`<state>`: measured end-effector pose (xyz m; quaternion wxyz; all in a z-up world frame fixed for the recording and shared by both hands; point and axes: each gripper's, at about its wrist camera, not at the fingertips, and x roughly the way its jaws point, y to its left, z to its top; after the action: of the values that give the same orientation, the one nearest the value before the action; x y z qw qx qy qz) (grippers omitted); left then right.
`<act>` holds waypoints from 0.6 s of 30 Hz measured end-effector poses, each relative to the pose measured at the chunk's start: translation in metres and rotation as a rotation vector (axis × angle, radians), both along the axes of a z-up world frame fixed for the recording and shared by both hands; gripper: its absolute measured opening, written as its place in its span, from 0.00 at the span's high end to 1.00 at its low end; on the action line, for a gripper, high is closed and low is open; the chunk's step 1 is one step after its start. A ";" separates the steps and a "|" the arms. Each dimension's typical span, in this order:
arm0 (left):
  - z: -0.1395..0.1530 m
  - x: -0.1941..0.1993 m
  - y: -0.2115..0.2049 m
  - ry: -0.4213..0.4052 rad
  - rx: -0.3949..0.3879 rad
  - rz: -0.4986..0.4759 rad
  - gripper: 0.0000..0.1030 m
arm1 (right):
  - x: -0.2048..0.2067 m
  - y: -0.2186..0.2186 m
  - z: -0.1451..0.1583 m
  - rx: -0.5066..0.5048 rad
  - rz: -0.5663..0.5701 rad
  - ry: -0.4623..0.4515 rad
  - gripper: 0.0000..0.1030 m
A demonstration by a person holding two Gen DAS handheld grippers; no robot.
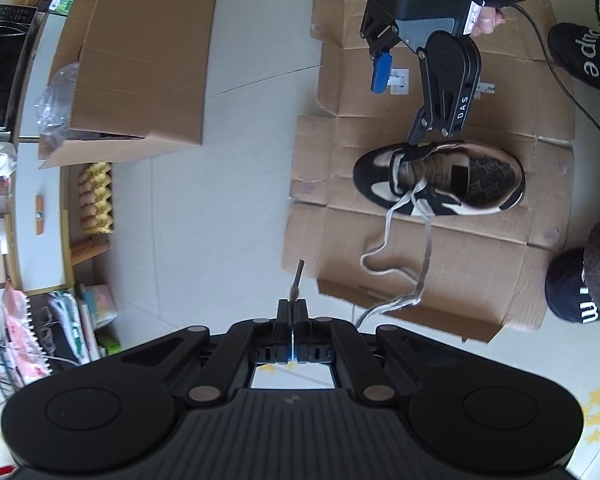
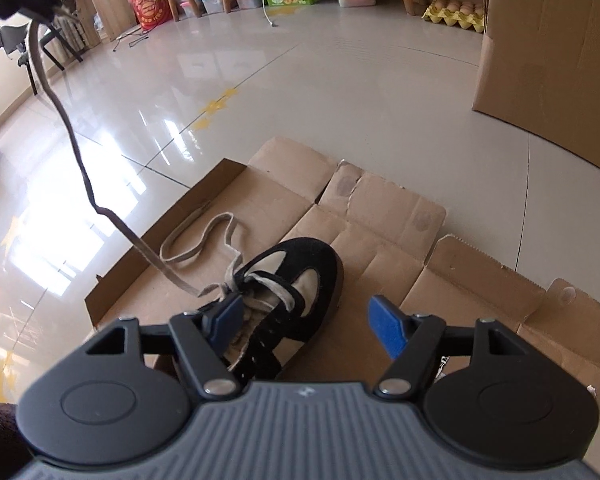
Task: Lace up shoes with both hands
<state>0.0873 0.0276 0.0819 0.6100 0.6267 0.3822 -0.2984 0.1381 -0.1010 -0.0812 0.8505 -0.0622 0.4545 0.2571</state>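
The left gripper (image 1: 291, 312) has its fingers pinched shut on the lace (image 1: 426, 256) near its tip. If that thin grip slips or pulls too hard, the end may drop or drag the shoe (image 1: 440, 180) across the flattened cardboard (image 1: 480, 264) on the floor. The right gripper (image 2: 306, 324) hovers over the shoe's eyelets with fingers wide, one blue pad just beside the lace crossing, where it could snag the slack loop. Farther off stand a cardboard box (image 2: 552, 56) and an egg tray (image 2: 456, 10), well apart.
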 end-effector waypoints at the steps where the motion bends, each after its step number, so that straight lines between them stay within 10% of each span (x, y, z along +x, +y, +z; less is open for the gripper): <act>1: -0.008 0.002 0.000 0.009 -0.014 0.002 1.00 | 0.001 0.000 -0.001 0.000 -0.001 0.003 0.30; 18: -0.102 0.027 0.002 0.126 -0.206 0.099 1.00 | 0.007 0.004 -0.019 -0.003 0.035 0.045 0.30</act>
<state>0.1139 0.0300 -0.0200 0.6600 0.5211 0.4174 -0.3444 0.1453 -0.0968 -0.1002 0.8352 -0.0658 0.4730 0.2726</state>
